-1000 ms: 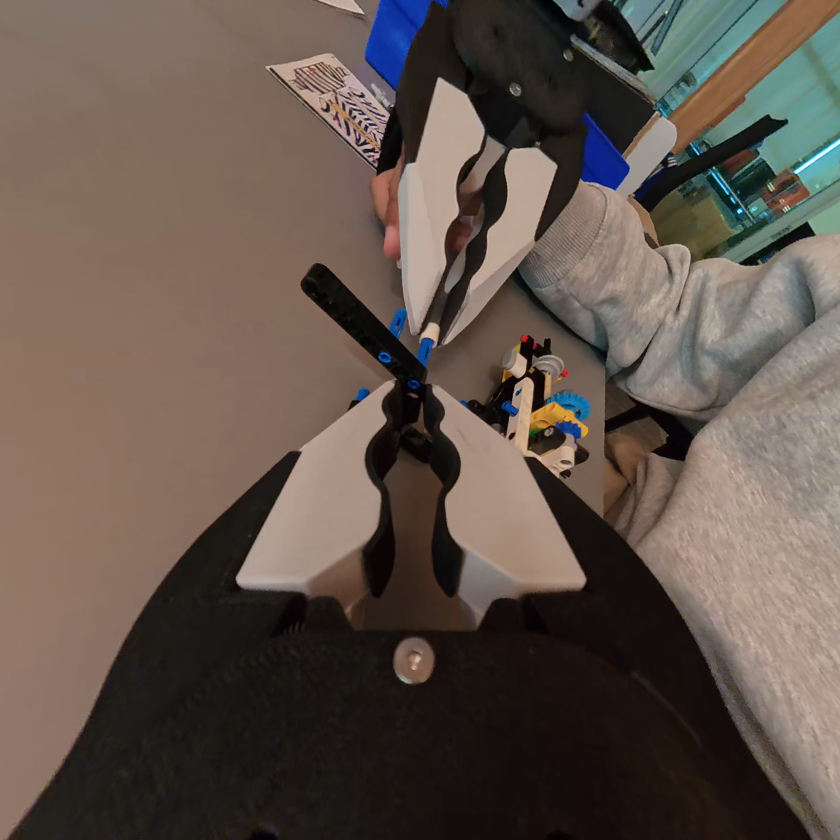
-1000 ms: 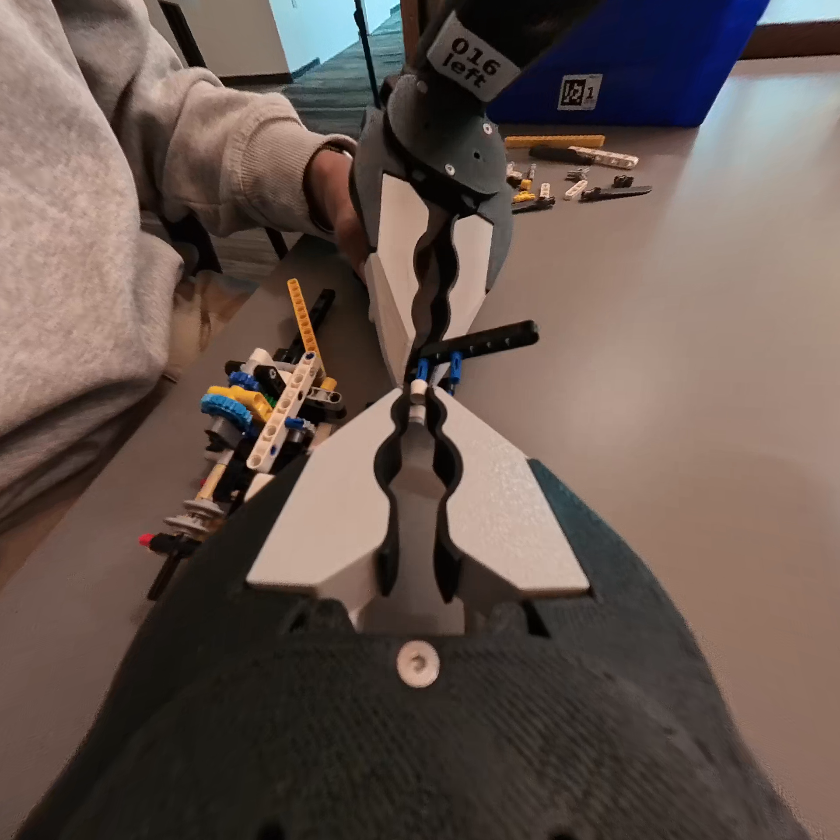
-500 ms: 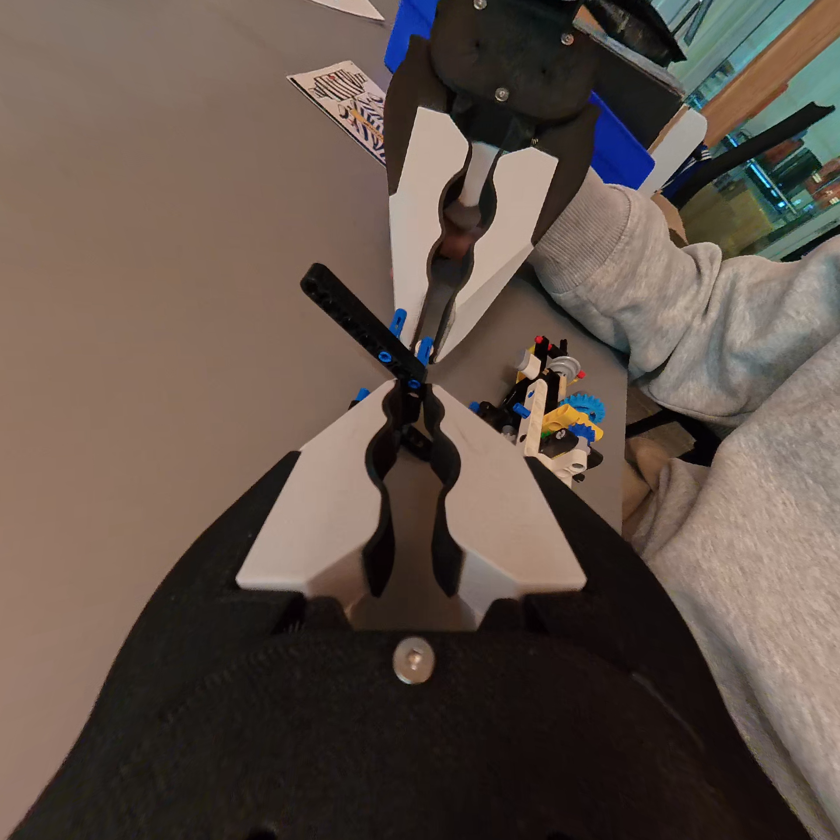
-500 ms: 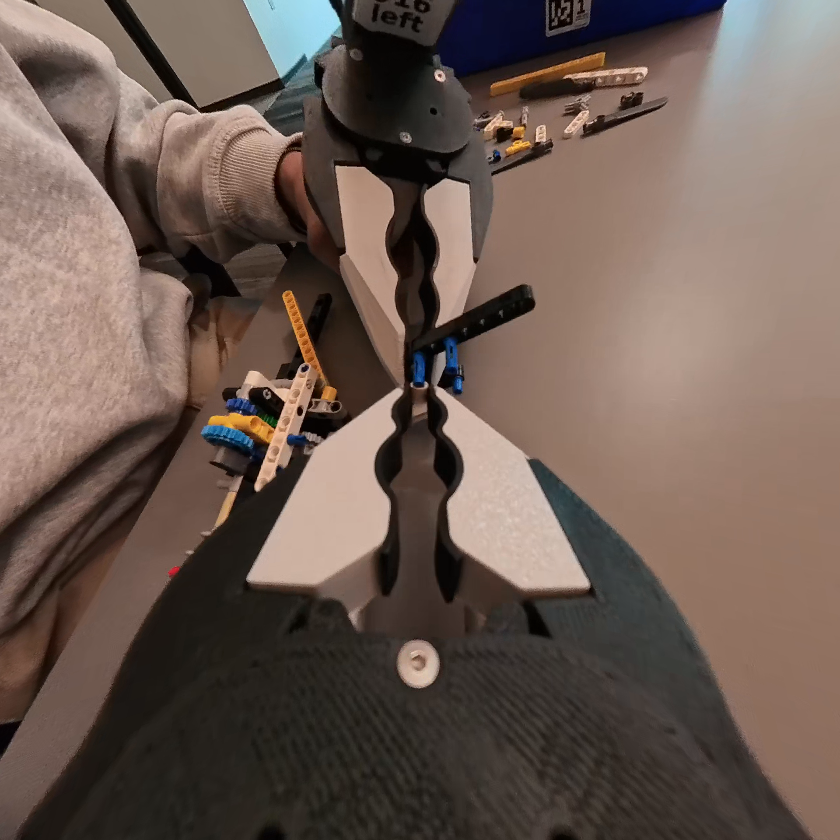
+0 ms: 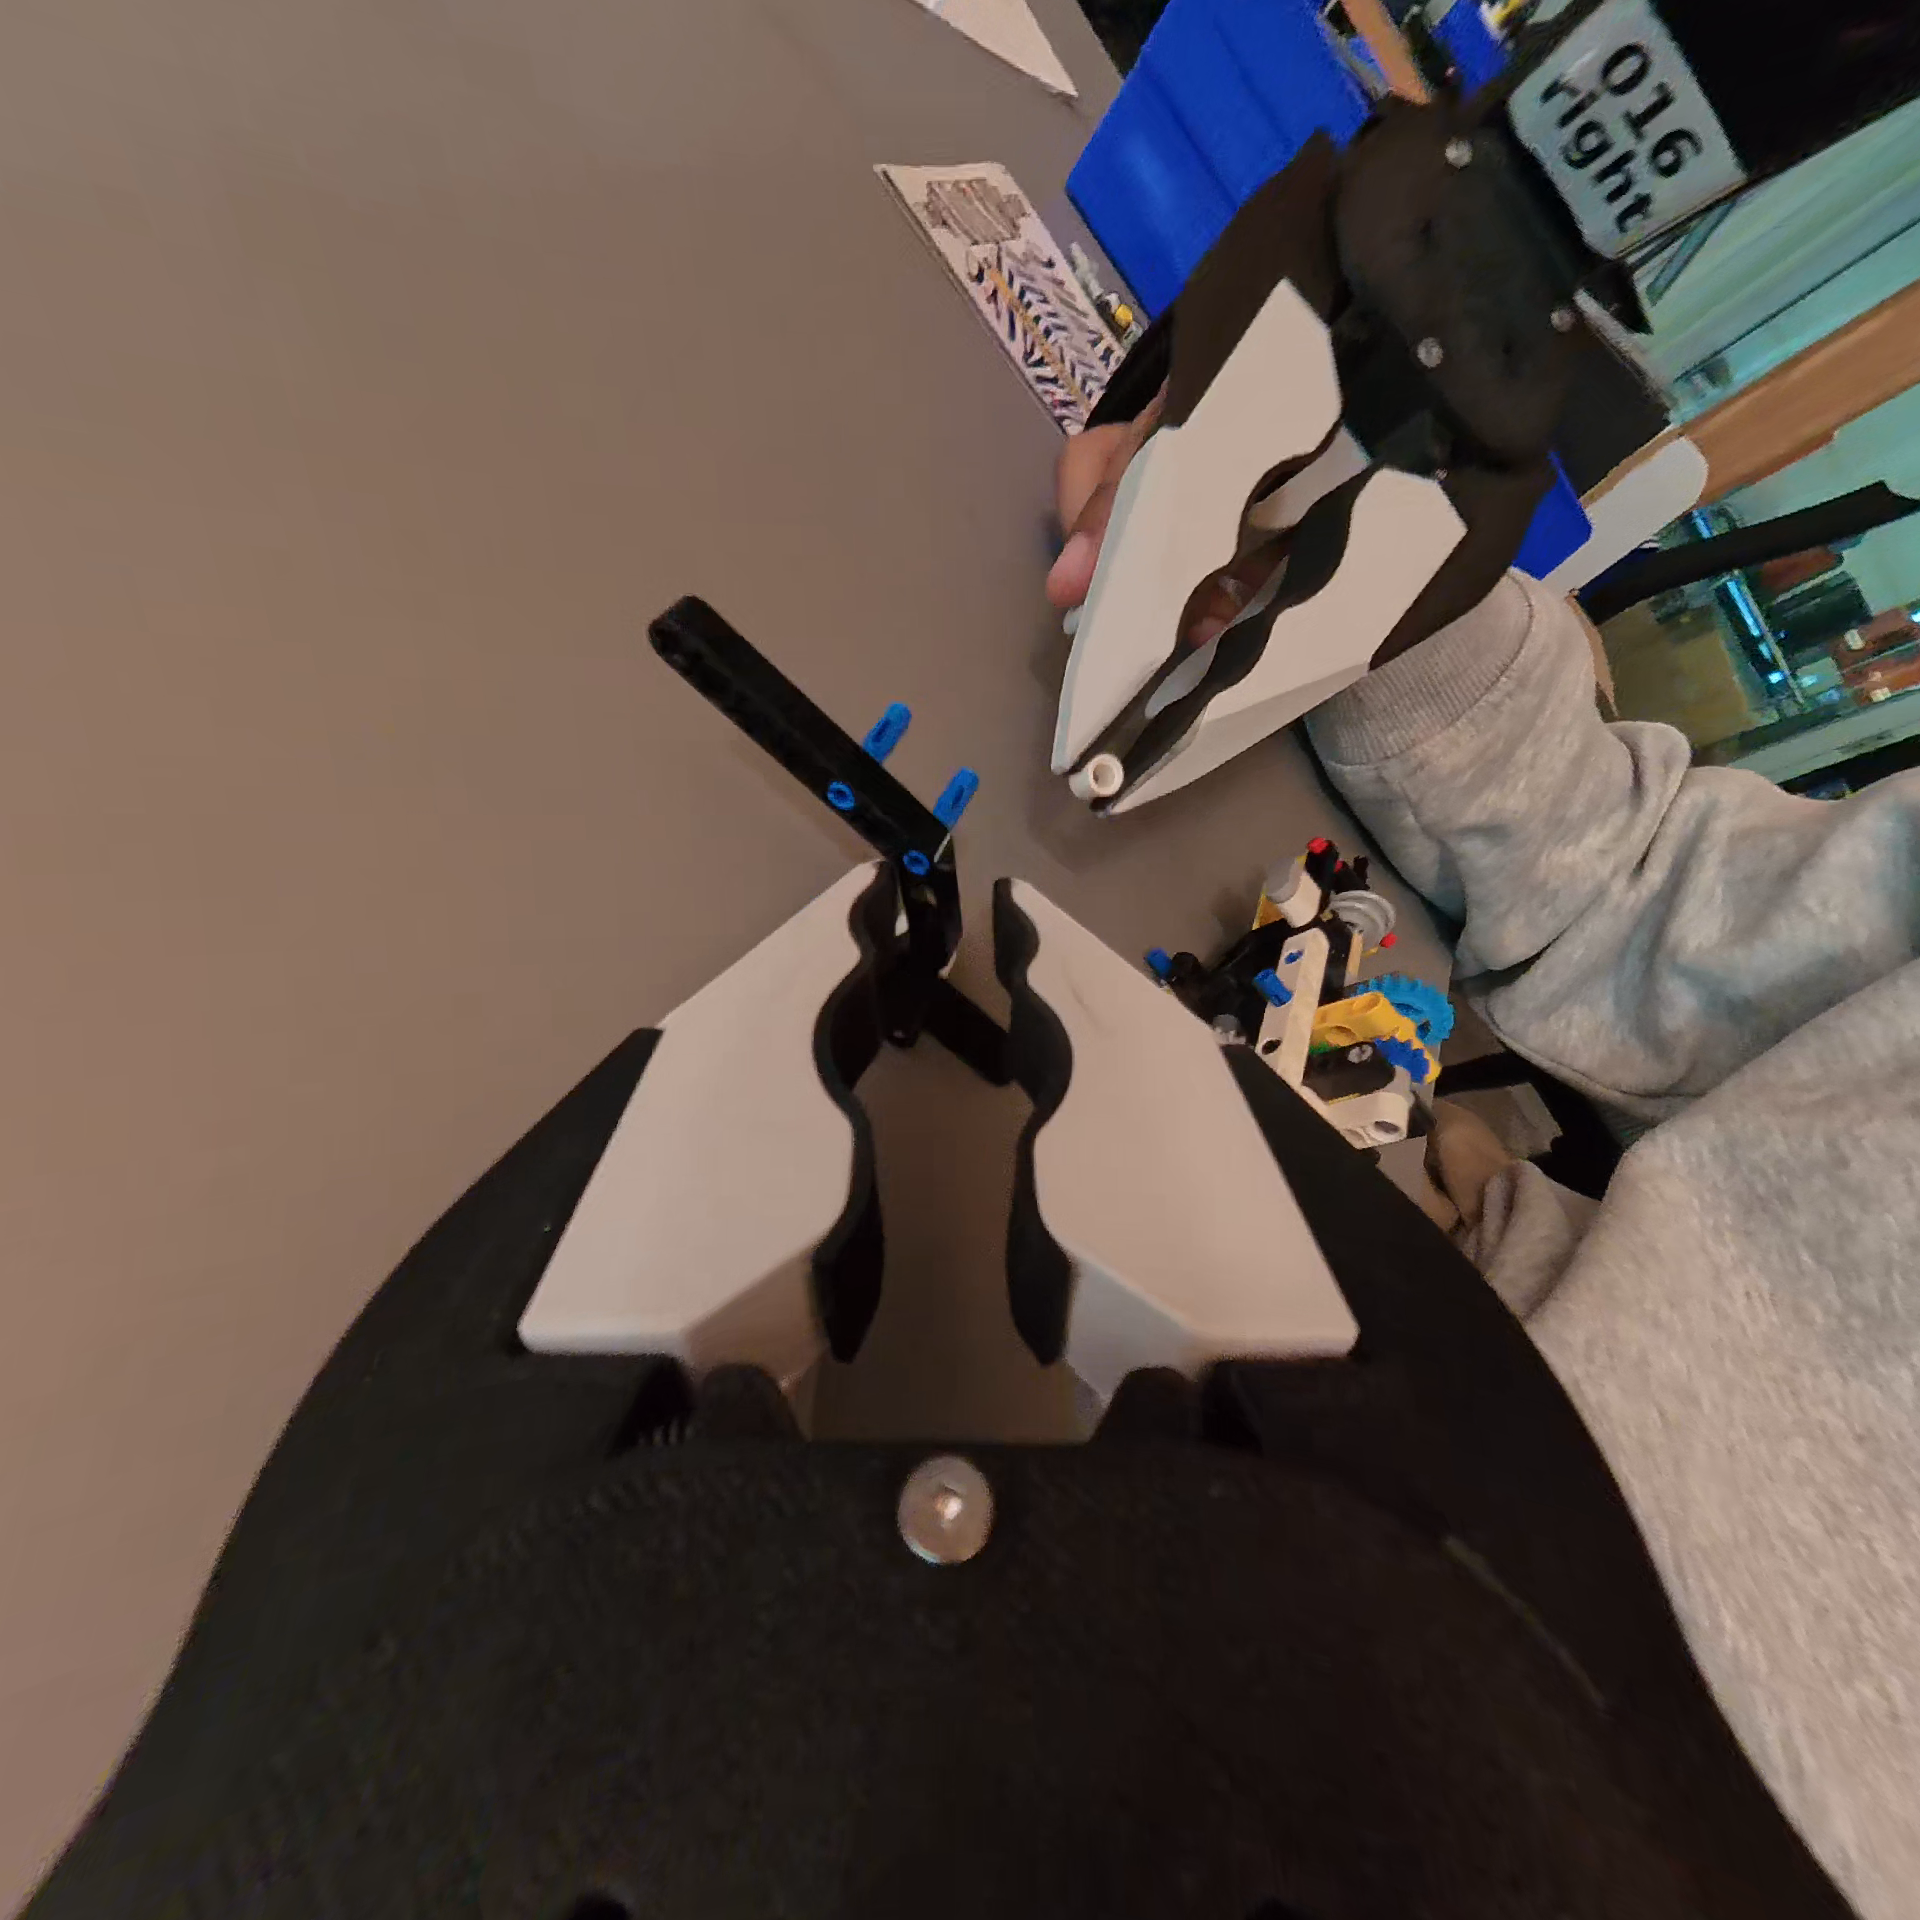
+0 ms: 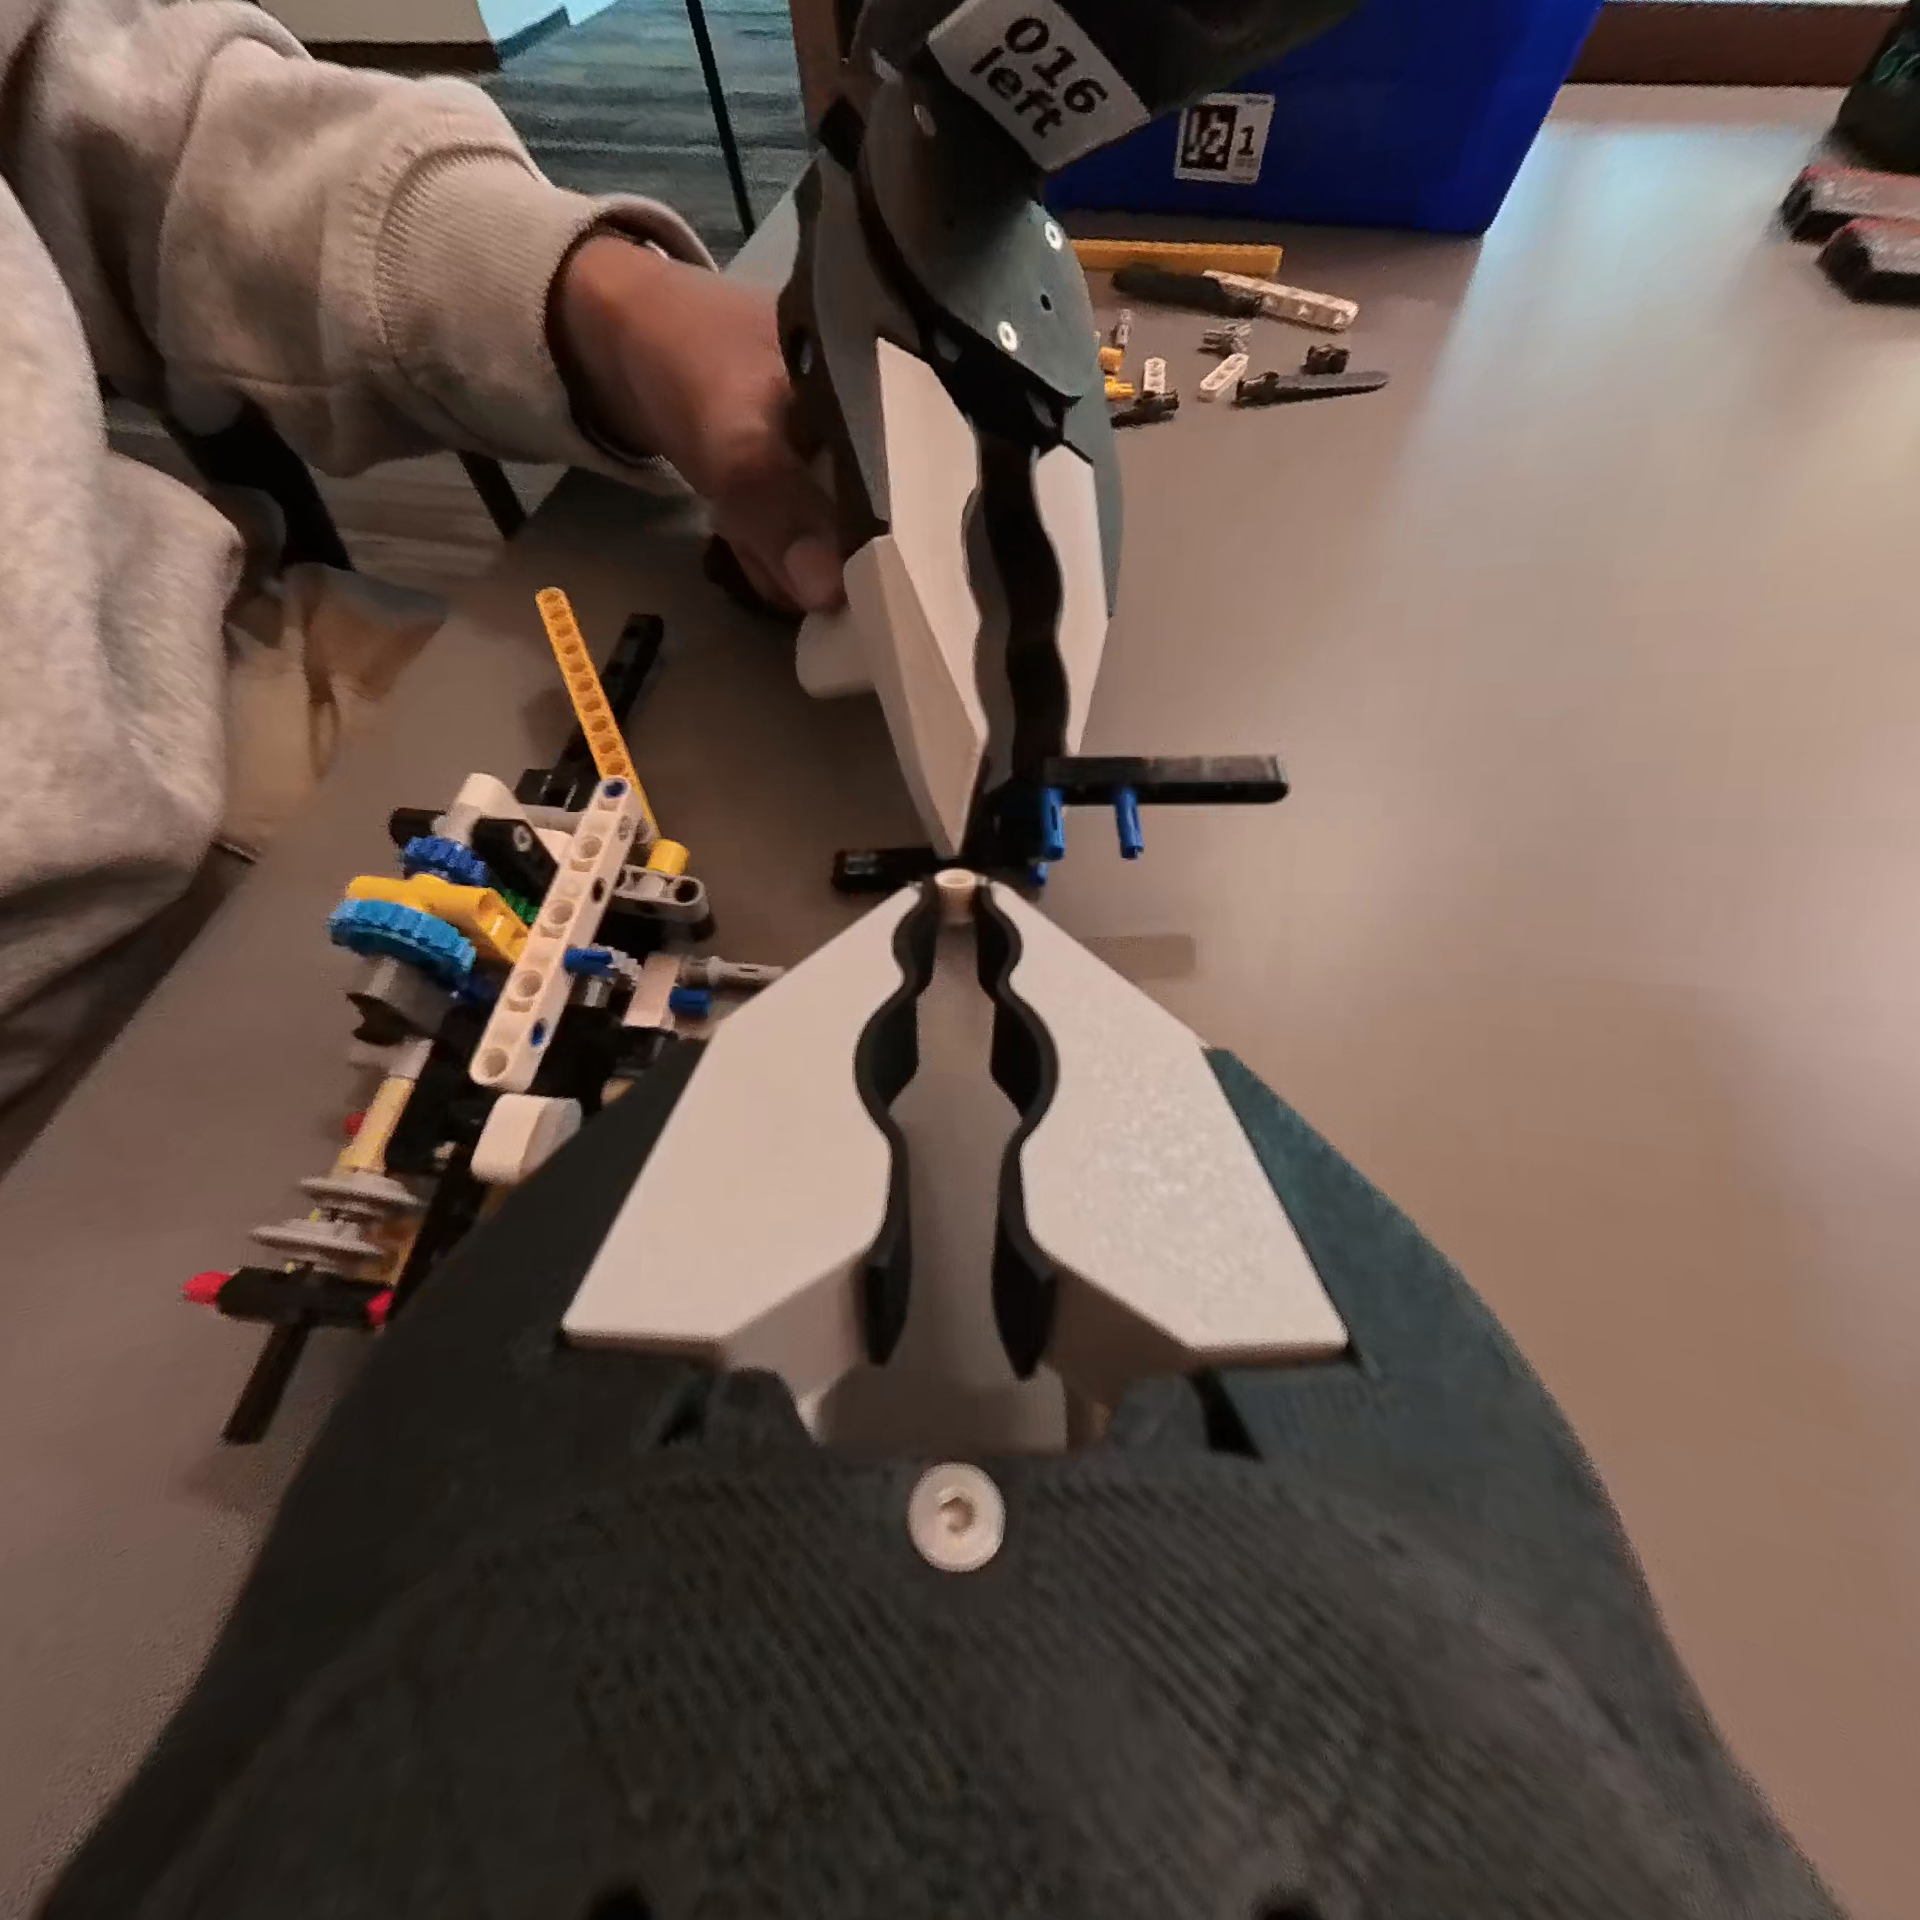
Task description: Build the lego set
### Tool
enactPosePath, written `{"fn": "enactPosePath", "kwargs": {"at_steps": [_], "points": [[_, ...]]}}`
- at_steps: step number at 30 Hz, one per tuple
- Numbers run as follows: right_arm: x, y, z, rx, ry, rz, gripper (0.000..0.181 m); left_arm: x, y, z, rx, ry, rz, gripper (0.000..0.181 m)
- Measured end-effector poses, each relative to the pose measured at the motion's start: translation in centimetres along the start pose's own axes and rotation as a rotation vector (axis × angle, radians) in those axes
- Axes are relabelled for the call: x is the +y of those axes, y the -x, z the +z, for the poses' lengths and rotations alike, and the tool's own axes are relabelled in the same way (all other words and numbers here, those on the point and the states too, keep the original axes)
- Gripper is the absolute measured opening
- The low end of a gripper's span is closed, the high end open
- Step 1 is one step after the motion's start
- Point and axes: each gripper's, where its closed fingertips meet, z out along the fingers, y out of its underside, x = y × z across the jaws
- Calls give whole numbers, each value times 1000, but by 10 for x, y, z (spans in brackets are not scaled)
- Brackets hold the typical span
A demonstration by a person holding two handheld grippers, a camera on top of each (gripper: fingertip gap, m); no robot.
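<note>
My left gripper has its jaws a little apart around a black beam with blue pins. The beam leans on the left finger, with a gap to the right finger. In the right wrist view the left gripper points down at the beam just above the table. My right gripper is shut on a small white tube. In the left wrist view the right gripper holds the tube to the right of the pins, not touching them.
A partly built model with blue gears and a yellow beam lies by the table edge, also in the left wrist view. Loose parts lie before a blue bin. A booklet lies farther off. Grey sleeves are close. Less than 4 cm separates the two grippers' tips.
My right gripper has drawn back from the blue pin with the white tube still in it. My left gripper's jaws have widened around the black beam.
</note>
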Motion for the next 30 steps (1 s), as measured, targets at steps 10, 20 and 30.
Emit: {"fn": "enactPosePath", "kwargs": {"at_steps": [10,20,30], "points": [[-31,-9,-4,176,-133,-174,5,-23,-19,-44,75,-188,-72,30],[-59,6,2,355,-110,-485,5,-34,-55,-32,251,-292,-163,17],[-59,8,1,374,-75,-542,6,-36,-62,-35,367,-313,-237,19]]}}
